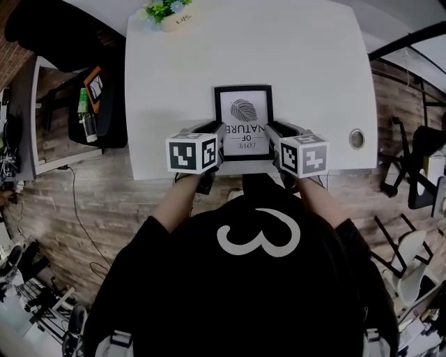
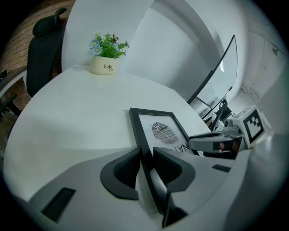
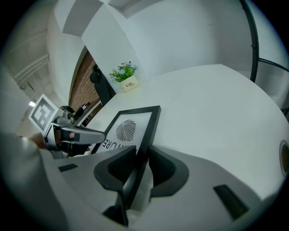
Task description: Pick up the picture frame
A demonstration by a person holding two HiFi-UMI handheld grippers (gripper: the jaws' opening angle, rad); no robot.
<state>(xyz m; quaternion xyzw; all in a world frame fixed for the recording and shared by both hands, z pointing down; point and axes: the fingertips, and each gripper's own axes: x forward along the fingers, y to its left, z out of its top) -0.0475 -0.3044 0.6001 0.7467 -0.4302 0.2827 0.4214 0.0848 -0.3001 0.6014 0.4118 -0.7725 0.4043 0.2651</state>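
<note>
Two grey plastic grippers grip one thin, black, rectangular picture frame (image 1: 242,111) that has a white print of a leaf inside. The frame lies near the front edge of the smooth white table (image 1: 313,63). The left gripper (image 2: 145,159) presses its dark curved pads on the frame's left rail. The right gripper (image 3: 141,158) does the same on the right rail. A small round cream pot (image 1: 171,19) with blue flowers stands at the far edge.

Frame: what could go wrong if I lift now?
The left gripper and right gripper pinch only the thin side rails of the frame; it could slip free or tip. Uneven lifting could twist it. It lies by the table edge, so a drop could go over.
</note>
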